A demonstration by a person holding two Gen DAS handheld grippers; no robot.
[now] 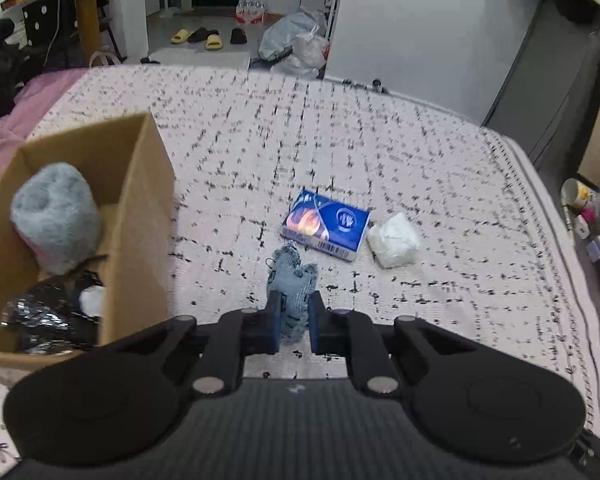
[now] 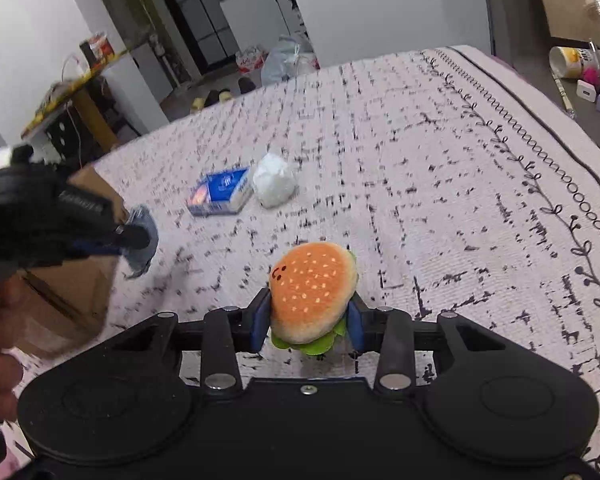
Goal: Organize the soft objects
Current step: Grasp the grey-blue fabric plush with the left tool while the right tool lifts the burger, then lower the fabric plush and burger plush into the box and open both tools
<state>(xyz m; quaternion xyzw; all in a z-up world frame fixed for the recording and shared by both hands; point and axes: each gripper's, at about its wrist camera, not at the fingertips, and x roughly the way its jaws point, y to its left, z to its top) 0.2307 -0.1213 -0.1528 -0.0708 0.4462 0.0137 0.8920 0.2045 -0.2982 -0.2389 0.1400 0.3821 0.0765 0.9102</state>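
Small blue-grey denim pouch [image 1: 293,288] w/ frayed edge, pinched in left gripper [image 1: 293,320] above the bedspread [image 1: 420,152], plush burger [image 2: 314,292] (orange bun, green felt lettuce) clamped in right gripper [image 2: 308,322], cardboard box [image 1: 140,184] interior w/ grey fuzzy roll [image 1: 56,216] visible only from left wrist, tissue pack [image 1: 326,224] & white wad [image 1: 394,240] on bed

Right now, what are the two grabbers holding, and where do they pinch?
The left gripper pinches a small denim piece at its lower end. The right gripper squeezes a plush burger by its sides.
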